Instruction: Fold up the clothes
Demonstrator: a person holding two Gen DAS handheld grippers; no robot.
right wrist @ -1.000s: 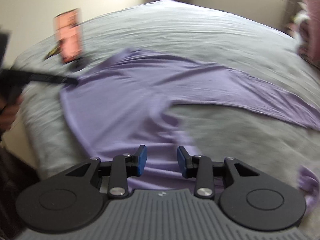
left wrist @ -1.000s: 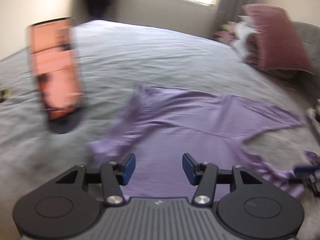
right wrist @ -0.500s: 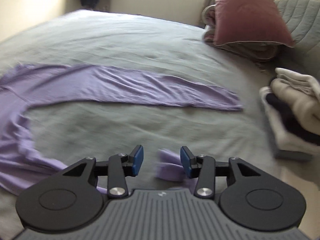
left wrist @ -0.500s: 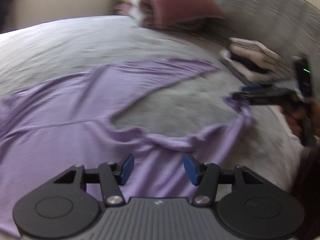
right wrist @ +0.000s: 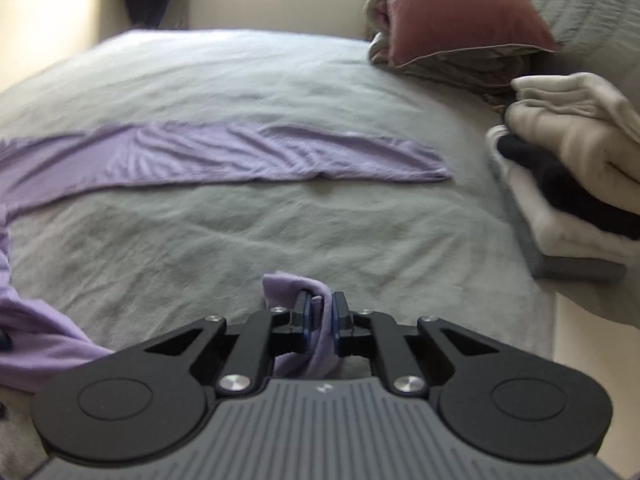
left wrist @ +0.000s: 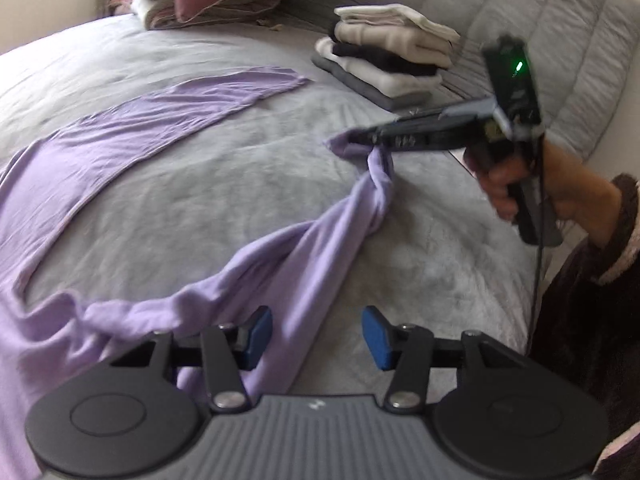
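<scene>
Between right gripper [right wrist: 321, 312] pads, lilac sleeve [right wrist: 316, 332]

Right hand-held gripper [left wrist: 352, 142] pinches lilac garment [left wrist: 120, 152] on grey bed [left wrist: 240, 184]

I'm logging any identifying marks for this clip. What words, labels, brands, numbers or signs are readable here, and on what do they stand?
No readable words or numbers anywhere.
Small pale emblem on the left gripper body: a mark, no letters legible.
Similar emblem on the right gripper body: too small to read.
Purple shirt, folded clothes stack: no print visible.
</scene>
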